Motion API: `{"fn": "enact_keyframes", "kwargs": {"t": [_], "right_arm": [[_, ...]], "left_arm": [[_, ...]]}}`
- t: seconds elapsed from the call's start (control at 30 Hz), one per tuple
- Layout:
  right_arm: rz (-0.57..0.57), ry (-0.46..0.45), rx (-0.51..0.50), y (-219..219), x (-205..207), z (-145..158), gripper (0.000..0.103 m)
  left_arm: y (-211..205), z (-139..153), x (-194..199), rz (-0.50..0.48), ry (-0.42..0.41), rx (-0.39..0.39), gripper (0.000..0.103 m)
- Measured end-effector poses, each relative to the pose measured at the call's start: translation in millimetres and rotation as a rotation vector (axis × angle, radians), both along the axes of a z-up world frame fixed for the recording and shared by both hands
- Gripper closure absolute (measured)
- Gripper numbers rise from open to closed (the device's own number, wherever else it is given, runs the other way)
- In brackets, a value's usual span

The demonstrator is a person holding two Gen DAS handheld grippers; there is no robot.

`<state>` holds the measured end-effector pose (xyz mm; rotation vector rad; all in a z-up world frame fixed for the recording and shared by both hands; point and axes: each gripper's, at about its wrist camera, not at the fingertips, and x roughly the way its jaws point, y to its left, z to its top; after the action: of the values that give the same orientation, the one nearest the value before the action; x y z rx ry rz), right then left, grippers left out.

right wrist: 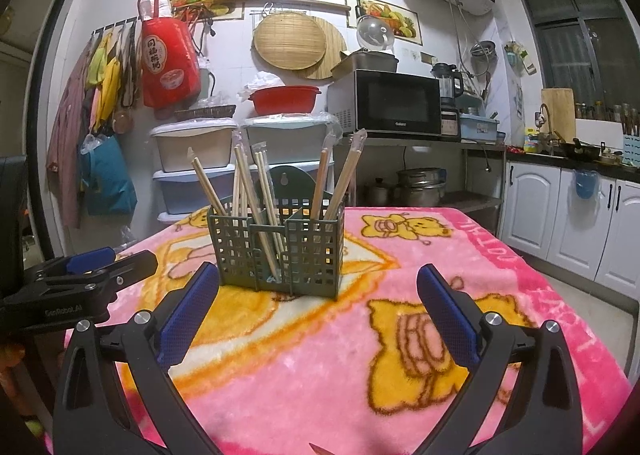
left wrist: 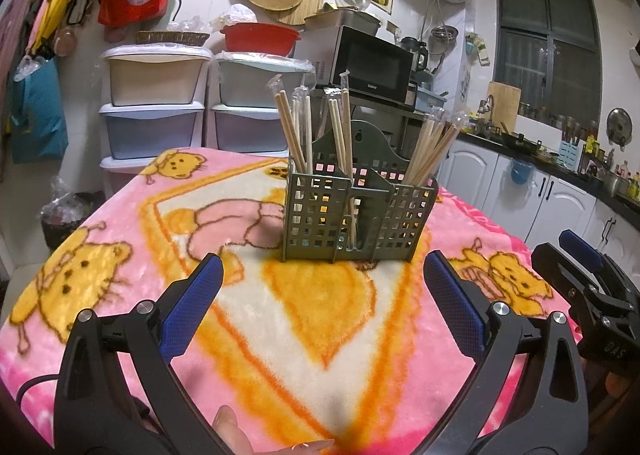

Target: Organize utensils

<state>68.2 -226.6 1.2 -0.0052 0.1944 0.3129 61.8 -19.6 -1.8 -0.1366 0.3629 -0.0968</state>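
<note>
Chopsticks (right wrist: 256, 191) fill one three-compartment caddy (right wrist: 280, 251); two hand-held grippers gape empty.

The left tool (left wrist: 323, 279) is hovering with its two blue-padded fingers (left wrist: 192, 307) spread wide apart, gripping nothing. The right tool (right wrist: 318, 295) is hanging the same way, fingers (right wrist: 448, 319) wide and bare. Each is showing at the edge of the other's view, side by side. Fingertips of a hand (left wrist: 236, 435) are peeking in beneath the left tool.
</note>
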Motion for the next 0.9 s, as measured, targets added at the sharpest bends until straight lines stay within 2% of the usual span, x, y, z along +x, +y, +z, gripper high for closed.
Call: {"fn": "enact_keyframes", "kwargs": {"t": [0.9], "right_arm": [[-0.002,0.008,-0.003,-2.1,-1.5,-2.6,0.006]], "left_arm": [[-0.1,0.1,0.6,0.000,0.001,0.000,0.010]]}}
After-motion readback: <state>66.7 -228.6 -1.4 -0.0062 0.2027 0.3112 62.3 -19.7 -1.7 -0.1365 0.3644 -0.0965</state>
